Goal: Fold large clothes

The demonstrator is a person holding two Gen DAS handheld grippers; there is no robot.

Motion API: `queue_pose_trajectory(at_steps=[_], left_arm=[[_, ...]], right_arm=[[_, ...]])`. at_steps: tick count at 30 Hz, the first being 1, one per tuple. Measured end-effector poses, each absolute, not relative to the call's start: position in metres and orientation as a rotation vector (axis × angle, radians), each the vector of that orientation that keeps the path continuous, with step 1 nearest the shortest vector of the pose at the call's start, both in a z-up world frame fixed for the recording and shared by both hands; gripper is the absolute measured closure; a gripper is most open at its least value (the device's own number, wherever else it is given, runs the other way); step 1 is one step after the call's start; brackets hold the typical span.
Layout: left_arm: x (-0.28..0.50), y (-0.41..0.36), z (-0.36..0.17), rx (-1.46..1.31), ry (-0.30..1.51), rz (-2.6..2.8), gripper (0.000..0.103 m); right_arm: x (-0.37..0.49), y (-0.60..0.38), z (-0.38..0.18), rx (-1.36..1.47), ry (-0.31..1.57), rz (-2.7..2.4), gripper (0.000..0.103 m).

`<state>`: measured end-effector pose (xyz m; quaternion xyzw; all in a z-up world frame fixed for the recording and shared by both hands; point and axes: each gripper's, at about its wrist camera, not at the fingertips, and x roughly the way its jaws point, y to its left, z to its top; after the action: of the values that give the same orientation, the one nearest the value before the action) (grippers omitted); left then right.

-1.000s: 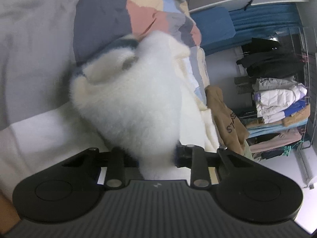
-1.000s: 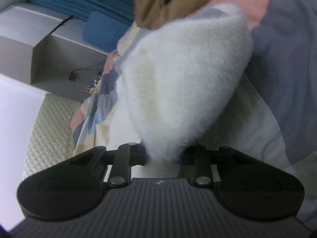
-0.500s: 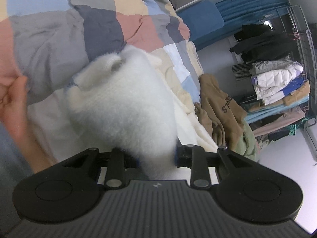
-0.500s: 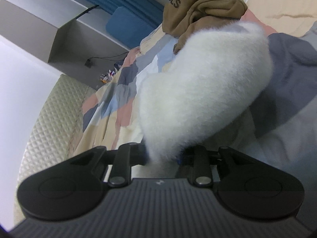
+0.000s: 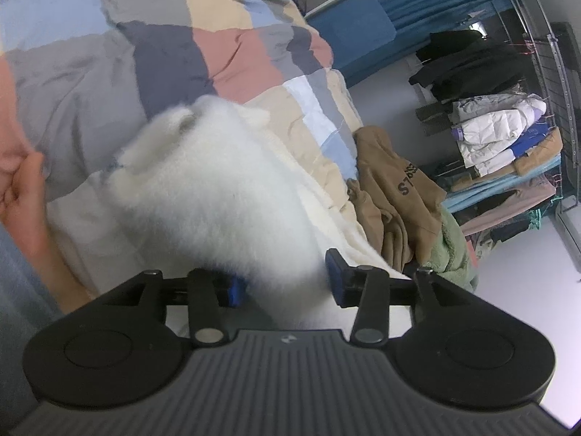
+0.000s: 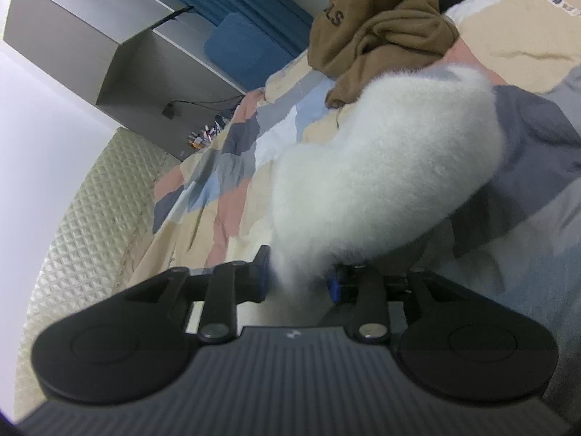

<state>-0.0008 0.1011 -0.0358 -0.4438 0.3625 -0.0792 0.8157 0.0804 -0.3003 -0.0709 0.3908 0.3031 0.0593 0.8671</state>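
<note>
A fluffy white garment (image 5: 218, 196) lies bunched on the patchwork quilt (image 5: 236, 58), and one end runs back between the jaws of my left gripper (image 5: 285, 283). Those jaws are opening; the blue pads (image 5: 334, 279) stand just off the fluff. In the right wrist view the same white garment (image 6: 381, 167) tapers down into my right gripper (image 6: 297, 279). Its jaws are opening too, with the fluff loose between them and a thin gap at the left pad (image 6: 262, 272).
A person's hand (image 5: 21, 189) rests at the left edge. A brown hoodie (image 5: 395, 196) and a green fleece (image 5: 450, 250) are heaped at the bed's edge. A loaded clothes rack (image 5: 501, 138) stands beyond. A padded headboard (image 6: 90, 200) and grey shelves (image 6: 109, 36) lie past the quilt.
Both grippers have lifted away from the bed, so more quilt and room show. Both pairs of jaws have widened around the white garment. A hand has come into the left view.
</note>
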Motion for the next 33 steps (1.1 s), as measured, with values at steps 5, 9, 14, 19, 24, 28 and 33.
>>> queue_pose_trajectory(at_steps=[5,9,14,19,24,28,33], left_arm=[[0.020,0.103,-0.024,-0.925,0.741,-0.189,0.051],[0.042,0.102,-0.013,-0.886,0.714,-0.214,0.049],[0.080,0.104,-0.011,-0.859,0.700,-0.207,0.049],[0.125,0.101,-0.018,-0.802,0.702,-0.193,0.049],[0.177,0.095,-0.037,-0.756,0.706,-0.200,0.049],[0.219,0.095,-0.061,-0.698,0.678,-0.228,0.049],[0.266,0.099,-0.091,-0.688,0.696,-0.248,0.049]], right_arm=[[0.093,-0.298,-0.060,0.785,0.603,0.161,0.058],[0.111,-0.297,-0.051,0.758,0.583,0.170,0.058],[0.143,-0.291,-0.045,0.706,0.571,0.177,0.058],[0.177,-0.285,-0.046,0.647,0.566,0.174,0.058],[0.218,-0.281,-0.060,0.593,0.583,0.154,0.058],[0.252,-0.282,-0.077,0.572,0.602,0.150,0.058],[0.295,-0.285,-0.102,0.540,0.639,0.156,0.058]])
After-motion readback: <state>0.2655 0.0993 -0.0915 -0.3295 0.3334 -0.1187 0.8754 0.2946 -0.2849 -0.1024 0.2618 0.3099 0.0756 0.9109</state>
